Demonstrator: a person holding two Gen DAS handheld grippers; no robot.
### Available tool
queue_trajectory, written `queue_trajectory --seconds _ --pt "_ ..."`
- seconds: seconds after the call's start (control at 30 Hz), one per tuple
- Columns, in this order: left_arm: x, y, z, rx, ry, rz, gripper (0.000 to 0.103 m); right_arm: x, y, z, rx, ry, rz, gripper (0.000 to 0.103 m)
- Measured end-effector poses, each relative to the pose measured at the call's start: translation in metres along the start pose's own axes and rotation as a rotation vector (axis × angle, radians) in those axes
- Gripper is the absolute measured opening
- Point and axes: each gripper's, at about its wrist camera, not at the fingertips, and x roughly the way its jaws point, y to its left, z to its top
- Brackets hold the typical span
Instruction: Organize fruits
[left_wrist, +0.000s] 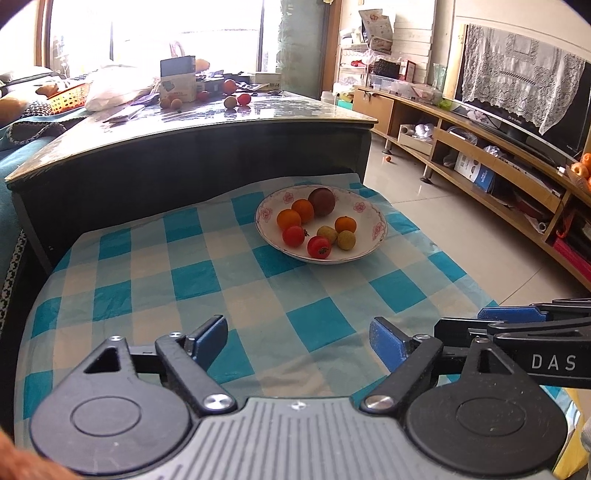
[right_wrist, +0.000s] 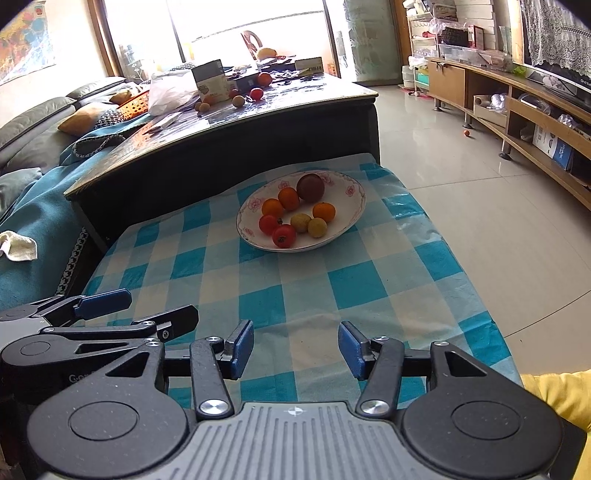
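A white floral bowl (left_wrist: 369, 216) (right_wrist: 347, 206) stands at the far side of a blue checked cloth (left_wrist: 207, 280) (right_wrist: 332, 288). It holds small oranges (left_wrist: 289, 218) (right_wrist: 272, 207), red tomatoes (left_wrist: 319, 247) (right_wrist: 284, 235), yellowish lychee-like fruits (left_wrist: 346, 239) (right_wrist: 317, 227) and a dark round fruit (left_wrist: 321, 201) (right_wrist: 310, 187). My left gripper (left_wrist: 299, 341) is open and empty over the near cloth. My right gripper (right_wrist: 297, 347) is open and empty beside it. Each gripper shows at the edge of the other's view.
A dark coffee table (left_wrist: 184, 147) (right_wrist: 221, 125) stands right behind the cloth, with loose fruits (left_wrist: 236, 100) (right_wrist: 255, 94), a box and bags on it. A sofa (right_wrist: 37, 155) is at the left. A TV cabinet (left_wrist: 480, 155) lines the right wall, tiled floor between.
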Motion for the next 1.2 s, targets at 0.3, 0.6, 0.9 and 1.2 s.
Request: queue_trajectory --seconds 0.3,0.6,0.9,1.2 --pt "-0.011 -0.004 -0.009 0.006 0.005 0.046 0.099 -0.009 0.002 -0.012 0.003 0.009 0.001 0.047" --pt "-0.022 -0.005 -0.018 0.003 0.020 0.089 0.103 -0.015 0.006 -0.021 -0.001 0.016 0.011 0.048" --pt "-0.029 -0.006 -0.027 -0.004 0.051 0.105 0.103 -0.021 0.008 -0.029 -0.004 0.025 0.021 0.048" --pt "-0.033 -0.006 -0.038 -0.004 0.086 0.121 0.103 -0.024 0.014 -0.038 -0.010 0.044 0.032 0.048"
